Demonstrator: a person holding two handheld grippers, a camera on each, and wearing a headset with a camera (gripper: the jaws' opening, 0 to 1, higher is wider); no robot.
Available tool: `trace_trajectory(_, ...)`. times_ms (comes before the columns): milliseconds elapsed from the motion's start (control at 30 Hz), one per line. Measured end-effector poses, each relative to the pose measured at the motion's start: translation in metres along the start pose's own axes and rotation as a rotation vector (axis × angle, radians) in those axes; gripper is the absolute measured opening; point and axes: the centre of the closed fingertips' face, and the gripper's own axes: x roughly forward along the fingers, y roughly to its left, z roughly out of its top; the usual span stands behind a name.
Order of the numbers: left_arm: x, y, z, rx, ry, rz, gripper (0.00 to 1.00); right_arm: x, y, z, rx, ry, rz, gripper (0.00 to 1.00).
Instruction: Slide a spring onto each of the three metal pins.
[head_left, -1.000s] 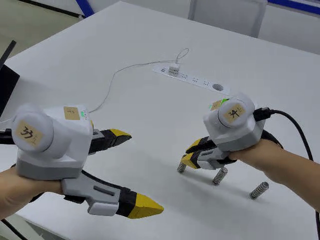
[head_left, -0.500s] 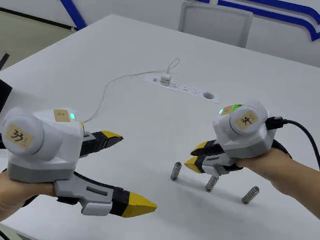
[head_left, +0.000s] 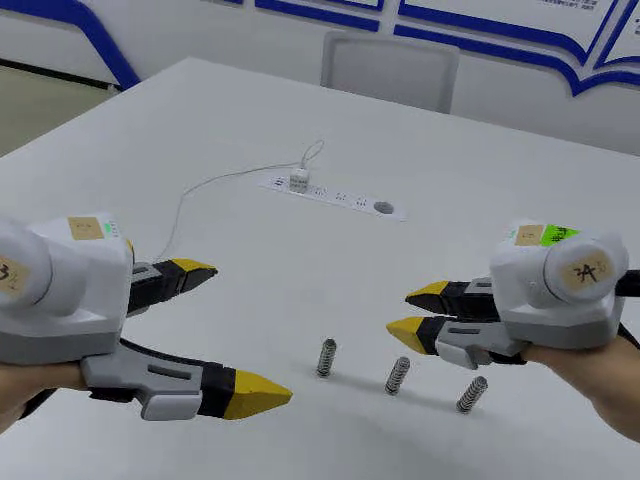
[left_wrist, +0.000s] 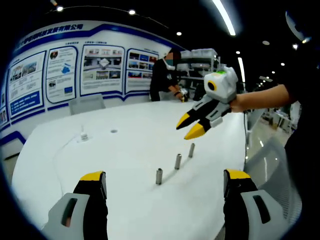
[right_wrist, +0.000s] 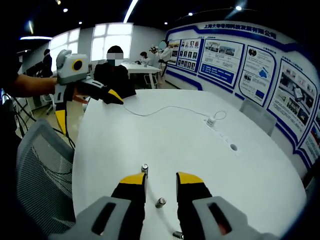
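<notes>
Our left gripper (head_left: 245, 332) gapes wide, right gripper (head_left: 402, 312) narrow and empty. We cannot read their tags (head_left: 588, 272). Springs (head_left: 397, 375) stand on a white table (head_left: 250, 130).

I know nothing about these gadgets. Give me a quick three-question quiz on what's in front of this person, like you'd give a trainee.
1. How many coiled metal springs stand on the white table?
2. True or false: the springs lie piled in a heap.
3. Pick one. The yellow-tipped left gripper and the yellow-tipped right gripper are: A) both open and empty, B) both shut on springs, C) both gripping a cable.

Key
1. Three, in a row.
2. False: they stand upright and apart.
3. A.
</notes>
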Motion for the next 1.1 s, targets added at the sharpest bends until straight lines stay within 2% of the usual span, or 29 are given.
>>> trace_trajectory(67,0.000,-0.001,-0.001,0.002,0.004,0.001,0.99,-0.010,-0.006,0.004,-0.003,-0.049,-0.054,0.24)
trace_trajectory(200,0.000,-0.004,-0.003,0.007,0.014,-0.004,0.99,-0.027,-0.006,0.004,0.034,-0.094,-0.082,0.24)
trace_trajectory(367,-0.004,-0.005,-0.003,0.008,0.015,0.000,1.00,-0.048,-0.007,-0.004,0.077,-0.128,-0.117,0.25)
trace_trajectory(533,-0.008,-0.002,-0.001,0.000,0.009,0.014,1.00,-0.069,-0.011,-0.019,0.154,-0.159,-0.170,0.28)
trace_trajectory(633,-0.011,-0.001,0.003,-0.029,-0.014,0.021,1.00,-0.083,-0.014,-0.021,0.264,-0.230,-0.200,0.30)
trace_trajectory(667,-0.012,-0.002,0.006,-0.047,-0.031,0.022,0.99,-0.091,-0.015,-0.017,0.300,-0.282,-0.211,0.30)
trace_trajectory(733,-0.014,-0.004,0.008,-0.057,-0.046,0.017,0.99,-0.101,-0.012,-0.015,0.331,-0.328,-0.218,0.31)
trace_trajectory(833,-0.014,-0.006,0.004,-0.049,-0.031,0.017,1.00,-0.110,-0.012,-0.023,0.316,-0.318,-0.234,0.34)
trace_trajectory(900,-0.015,-0.007,0.001,-0.043,-0.019,0.017,1.00,-0.114,-0.014,-0.030,0.295,-0.297,-0.262,0.37)
trace_trajectory(1100,-0.017,-0.008,-0.004,-0.045,-0.011,0.021,1.00,-0.130,-0.016,-0.047,0.349,-0.313,-0.307,0.44)
